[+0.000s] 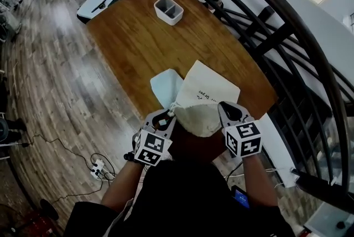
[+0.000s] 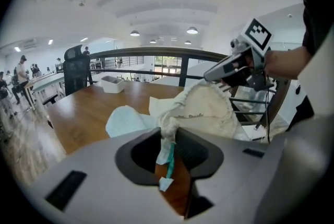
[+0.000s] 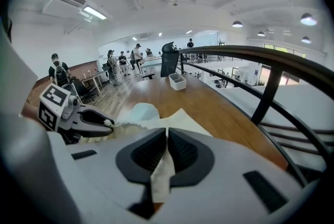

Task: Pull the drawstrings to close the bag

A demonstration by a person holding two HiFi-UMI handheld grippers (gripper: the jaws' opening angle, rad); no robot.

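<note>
Between the jaws of the left hand-held gripper (image 2: 169, 152) sits the left drawstring (image 2: 168, 157), a thin white strip with a teal thread. The jaws pinch it, narrow but not fully together. Just ahead of that gripper's tips the cream cotton drawstring bag (image 1: 209, 99) begins. Its ruffled, partly gathered mouth spans the gap between the two hand-held grippers, raised off the near edge of the desk (image 1: 133, 37), and its flat body lies farther out ahead of them. A pale cloth (image 1: 165, 85) lies ahead of the left hand-held gripper, touching the bag's left side. On the far side of the mouth, the right hand-held gripper (image 3: 166, 152) has its jaws pressed together on the right drawstring (image 3: 163, 176), a flat cream strip.

The bag looks light, soft and limp, so it should gather with little resistance. The strings are thin and may slide through the pads. I judge the best hold to be on the string alone, close to the mouth's channel and clear of the bag cloth, since pinched fabric would block the gathering.
</note>
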